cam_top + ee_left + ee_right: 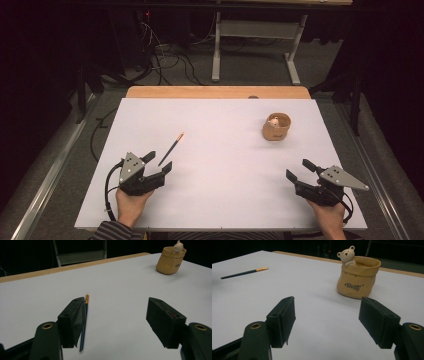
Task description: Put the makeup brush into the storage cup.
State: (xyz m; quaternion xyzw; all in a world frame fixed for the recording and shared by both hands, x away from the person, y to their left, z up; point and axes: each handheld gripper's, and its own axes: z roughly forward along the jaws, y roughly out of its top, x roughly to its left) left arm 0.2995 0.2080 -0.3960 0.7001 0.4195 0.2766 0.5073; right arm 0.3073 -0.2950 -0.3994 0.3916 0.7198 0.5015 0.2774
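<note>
pencil [171, 149] by left gripper [160, 162], bear pot [276, 127] far right

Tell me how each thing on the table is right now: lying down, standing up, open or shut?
Pencil: lying flat on the white table, not held, gold end pointing away from the person.
Bear pot: standing upright, open at the top, little bear peeking over the rim.
Left gripper: jaws open, nothing gripped, pencil tip close by its jaws.
Right gripper: jaws open, nothing between them, pointing toward the bear pot.
</note>
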